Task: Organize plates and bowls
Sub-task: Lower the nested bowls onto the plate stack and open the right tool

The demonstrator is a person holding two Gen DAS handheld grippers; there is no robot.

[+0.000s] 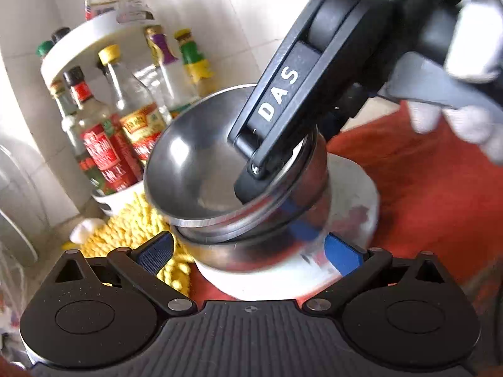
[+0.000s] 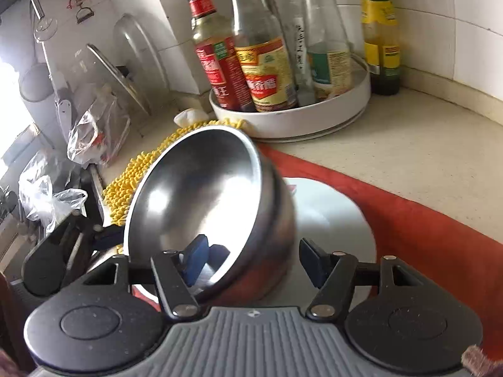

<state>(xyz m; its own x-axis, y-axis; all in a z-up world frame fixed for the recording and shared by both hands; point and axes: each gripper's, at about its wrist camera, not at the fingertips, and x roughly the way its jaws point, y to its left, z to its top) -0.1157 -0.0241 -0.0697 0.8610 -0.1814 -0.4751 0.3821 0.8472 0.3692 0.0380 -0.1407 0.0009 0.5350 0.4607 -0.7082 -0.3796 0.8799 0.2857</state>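
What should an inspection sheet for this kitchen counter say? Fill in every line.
Surface: pale counter with a red cloth on it.
Job's things: steel bowl tilted on top of a stack of bowls, which sits on a plate.
Clutter: bottles in a white tray; yellow mat; plastic bags.
Grippers: left gripper open, straddling the stack; right gripper has one finger inside the tilted bowl and one outside; whether it grips cannot be told.
Cables: nothing seen.
Surroundings: tiled wall; glass lids leaning against it.
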